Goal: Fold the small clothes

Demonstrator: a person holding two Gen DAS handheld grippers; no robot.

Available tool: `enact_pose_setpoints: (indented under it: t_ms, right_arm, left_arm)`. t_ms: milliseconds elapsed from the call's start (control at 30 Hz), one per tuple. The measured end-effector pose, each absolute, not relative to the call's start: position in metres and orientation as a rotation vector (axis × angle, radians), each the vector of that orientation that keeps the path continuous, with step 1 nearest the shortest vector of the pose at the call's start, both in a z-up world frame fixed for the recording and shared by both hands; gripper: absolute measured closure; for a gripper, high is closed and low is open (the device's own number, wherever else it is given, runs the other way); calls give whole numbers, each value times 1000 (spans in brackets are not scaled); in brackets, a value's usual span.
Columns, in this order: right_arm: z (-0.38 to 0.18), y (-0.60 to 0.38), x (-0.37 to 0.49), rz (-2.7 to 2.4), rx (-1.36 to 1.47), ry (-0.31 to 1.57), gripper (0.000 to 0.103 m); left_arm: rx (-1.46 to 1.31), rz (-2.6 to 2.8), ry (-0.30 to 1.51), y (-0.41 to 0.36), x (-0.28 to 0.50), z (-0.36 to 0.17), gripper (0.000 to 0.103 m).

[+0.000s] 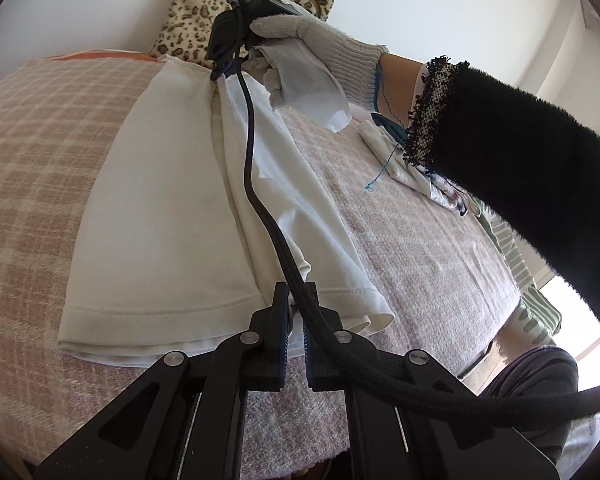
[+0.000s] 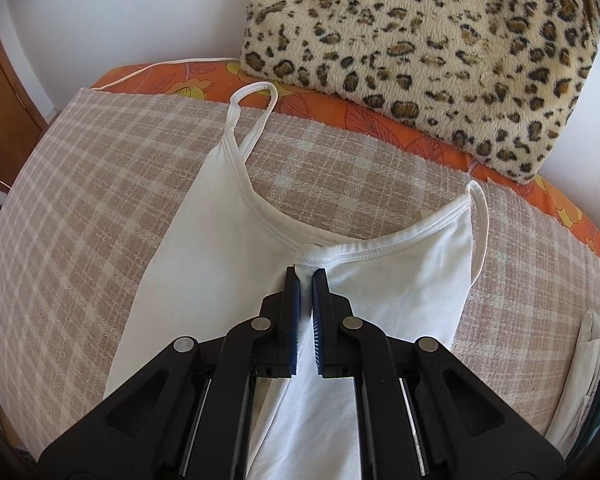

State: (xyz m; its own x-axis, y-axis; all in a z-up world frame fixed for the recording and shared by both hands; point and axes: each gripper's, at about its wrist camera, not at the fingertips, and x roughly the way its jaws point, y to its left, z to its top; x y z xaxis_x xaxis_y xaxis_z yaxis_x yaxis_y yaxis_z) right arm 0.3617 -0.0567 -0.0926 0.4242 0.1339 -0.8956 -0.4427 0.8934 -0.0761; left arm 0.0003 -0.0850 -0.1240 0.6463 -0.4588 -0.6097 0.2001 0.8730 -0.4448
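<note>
Left wrist view: the white camisole (image 1: 160, 216) lies on the checked blanket (image 1: 32, 160), to the left and ahead of the left gripper (image 1: 296, 292), whose jaws are almost closed on the hem. A black cable (image 1: 260, 208) runs over its right finger. Ahead, a gloved hand (image 1: 300, 32) holds the right gripper (image 2: 305, 276), jaws narrow, neckline fabric between them, under the leopard cushion (image 2: 420, 40)

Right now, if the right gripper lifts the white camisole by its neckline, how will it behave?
Probably floppy: the white camisole already bunches at the right gripper. Likely light, since the fabric looks thin. Its thin strap may dangle and snag.
</note>
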Motion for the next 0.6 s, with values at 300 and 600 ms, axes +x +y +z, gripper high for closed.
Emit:
enact_pose_setpoints:
  t_ms: [300,600]
  right_arm:
    - [-32,-123,329,439,-81,992,55]
    - [8,-232,228,487,156,939,55]
  left_arm:
    - [-268,-378,785,-89,-11,-110,59]
    - [-148,-373,841,-73,-39,-104,50]
